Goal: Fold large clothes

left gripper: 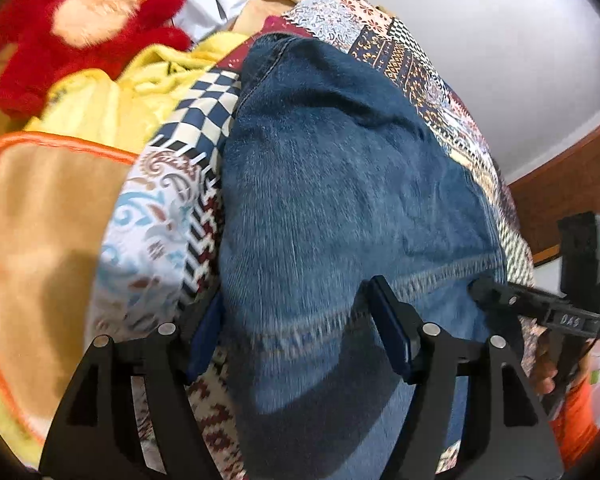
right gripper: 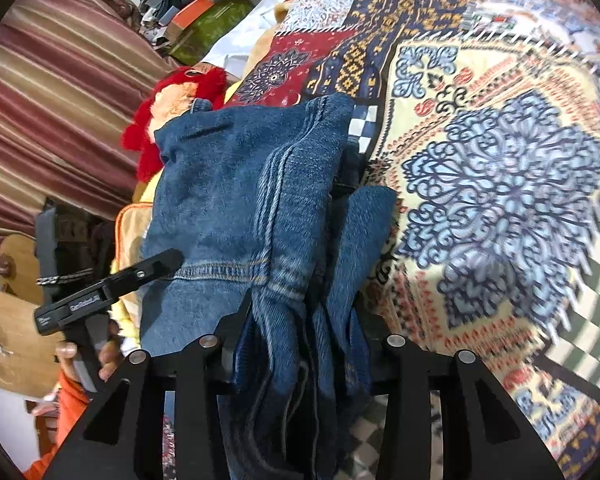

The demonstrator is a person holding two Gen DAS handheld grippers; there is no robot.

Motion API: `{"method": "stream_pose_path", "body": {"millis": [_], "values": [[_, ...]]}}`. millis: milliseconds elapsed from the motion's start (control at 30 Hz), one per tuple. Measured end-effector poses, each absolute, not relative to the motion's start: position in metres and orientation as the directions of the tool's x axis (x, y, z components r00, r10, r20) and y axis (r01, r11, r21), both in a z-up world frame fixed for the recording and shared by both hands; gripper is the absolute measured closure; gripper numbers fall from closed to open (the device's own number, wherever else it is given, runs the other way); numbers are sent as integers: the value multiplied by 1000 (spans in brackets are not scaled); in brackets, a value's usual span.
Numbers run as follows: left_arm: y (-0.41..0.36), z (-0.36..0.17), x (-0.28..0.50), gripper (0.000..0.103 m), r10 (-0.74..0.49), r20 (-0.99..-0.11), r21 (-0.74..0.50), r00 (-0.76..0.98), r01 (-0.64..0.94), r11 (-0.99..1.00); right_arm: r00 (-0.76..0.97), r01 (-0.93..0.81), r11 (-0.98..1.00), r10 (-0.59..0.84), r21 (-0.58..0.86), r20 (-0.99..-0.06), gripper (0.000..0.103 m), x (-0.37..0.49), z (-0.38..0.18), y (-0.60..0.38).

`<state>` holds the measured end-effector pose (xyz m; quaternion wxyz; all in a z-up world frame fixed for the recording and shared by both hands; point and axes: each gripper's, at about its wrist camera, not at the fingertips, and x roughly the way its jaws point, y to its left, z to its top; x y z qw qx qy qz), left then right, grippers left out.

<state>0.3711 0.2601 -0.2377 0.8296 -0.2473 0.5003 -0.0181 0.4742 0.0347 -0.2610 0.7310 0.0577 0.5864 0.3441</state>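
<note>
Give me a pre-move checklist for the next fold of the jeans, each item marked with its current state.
1. Right gripper clamps bunched denim of the jeans: ok.
2. Left gripper shut on the hem: not ok; fingers stand apart, denim between them.
3. Both grippers at the same hem end: ok.
4. Jeans lying flat: not ok; bunched near the right gripper.
5. Patterned bedspread free beside the jeans: ok.
6. Red plush toy away from the fold path: cannot tell.
</note>
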Motion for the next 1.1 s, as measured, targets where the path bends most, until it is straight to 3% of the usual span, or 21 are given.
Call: {"method": "stream_pose_path", "body": {"millis": [500,667,833,1100], "values": [[221,-231,273,33,-172,-872,-283,459,-187,941,190,-499,804,467,325,-864,60,375,-223,-12],[214,-202,248,33,-120,-852,-256,510,-206,945,229,-530,801,451,278,-863,60,340,-207,-23],[195,-133,221,33,-46,-757,-204,652,-168,964,342,-559,778,530,285,-777,60,307,-151,-35],[155,-23,163,33,-23,-492,-168,870,-69,983,535,-634,730,652,254,-538,60,242,-46,-50]]}}
